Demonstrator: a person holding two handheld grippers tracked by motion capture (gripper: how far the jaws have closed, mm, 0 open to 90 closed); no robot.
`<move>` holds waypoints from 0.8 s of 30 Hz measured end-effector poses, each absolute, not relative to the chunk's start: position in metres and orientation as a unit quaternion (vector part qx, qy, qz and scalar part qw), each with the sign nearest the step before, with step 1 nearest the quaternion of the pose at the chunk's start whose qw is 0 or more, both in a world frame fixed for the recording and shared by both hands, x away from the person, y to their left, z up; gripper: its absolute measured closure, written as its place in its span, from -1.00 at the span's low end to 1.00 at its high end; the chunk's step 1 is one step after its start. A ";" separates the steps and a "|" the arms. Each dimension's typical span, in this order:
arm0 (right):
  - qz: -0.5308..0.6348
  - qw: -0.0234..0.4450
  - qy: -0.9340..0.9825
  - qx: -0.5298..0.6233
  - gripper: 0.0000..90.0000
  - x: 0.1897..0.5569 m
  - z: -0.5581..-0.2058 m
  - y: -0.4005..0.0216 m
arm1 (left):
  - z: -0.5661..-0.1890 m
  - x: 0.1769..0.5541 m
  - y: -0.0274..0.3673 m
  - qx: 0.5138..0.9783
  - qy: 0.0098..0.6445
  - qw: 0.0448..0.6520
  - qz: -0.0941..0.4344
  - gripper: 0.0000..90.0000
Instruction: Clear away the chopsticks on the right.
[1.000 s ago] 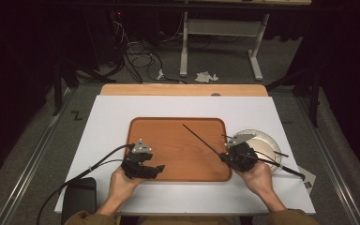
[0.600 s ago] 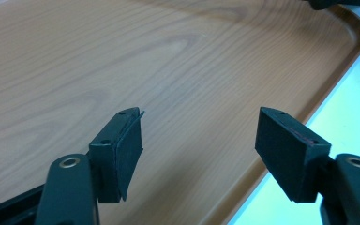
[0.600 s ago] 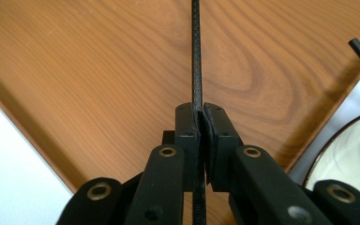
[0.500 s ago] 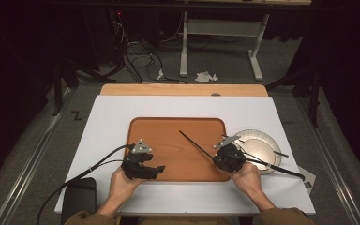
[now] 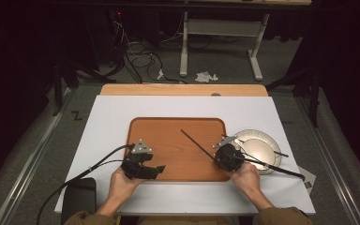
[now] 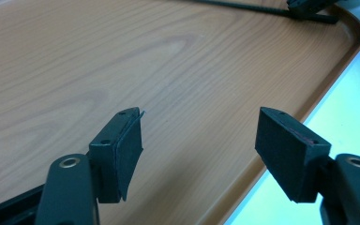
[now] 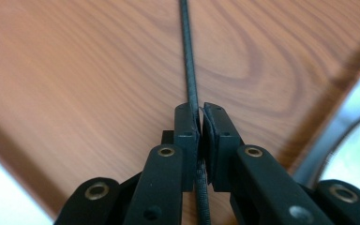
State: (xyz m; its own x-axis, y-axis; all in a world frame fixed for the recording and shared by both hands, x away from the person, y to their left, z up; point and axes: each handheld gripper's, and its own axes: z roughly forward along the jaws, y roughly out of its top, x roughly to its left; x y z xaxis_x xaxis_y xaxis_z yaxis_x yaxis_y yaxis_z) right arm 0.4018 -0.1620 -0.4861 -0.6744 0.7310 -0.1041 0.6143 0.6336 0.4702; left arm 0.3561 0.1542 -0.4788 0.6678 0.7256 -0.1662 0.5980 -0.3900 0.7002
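While clamped on black stick [image 7: 188,70], right tool [image 7: 200,115], left tool [image 6: 199,136] gaping

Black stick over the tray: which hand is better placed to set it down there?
Right. The right tool is shut on the black stick, whose free end already lies over the wooden tray. The left tool hangs open over the tray's near edge, apart from the stick.

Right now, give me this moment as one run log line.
right gripper: shut on black rod | rod: over wooden tray | left gripper: open, nothing held, above tray | plate: right of tray
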 end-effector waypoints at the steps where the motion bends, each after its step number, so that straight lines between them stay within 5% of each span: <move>1: 0.197 0.151 0.892 0.378 0.90 0.402 -0.486 -0.163 | -0.479 0.356 0.154 0.829 0.400 0.382 0.084 -0.29; 24: 0.266 0.158 0.884 0.351 0.54 0.391 -0.453 -0.180 | -0.480 0.354 0.154 0.836 0.400 0.366 0.082 -0.30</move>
State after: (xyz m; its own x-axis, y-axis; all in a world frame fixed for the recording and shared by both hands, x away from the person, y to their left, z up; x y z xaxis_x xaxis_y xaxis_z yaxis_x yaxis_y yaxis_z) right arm 0.3913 -0.1801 -0.4535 -0.7045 0.7037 -0.0918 0.5359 0.6123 0.5814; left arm 0.3544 0.1540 -0.4803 0.6667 0.7291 -0.1545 0.6085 -0.4127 0.6778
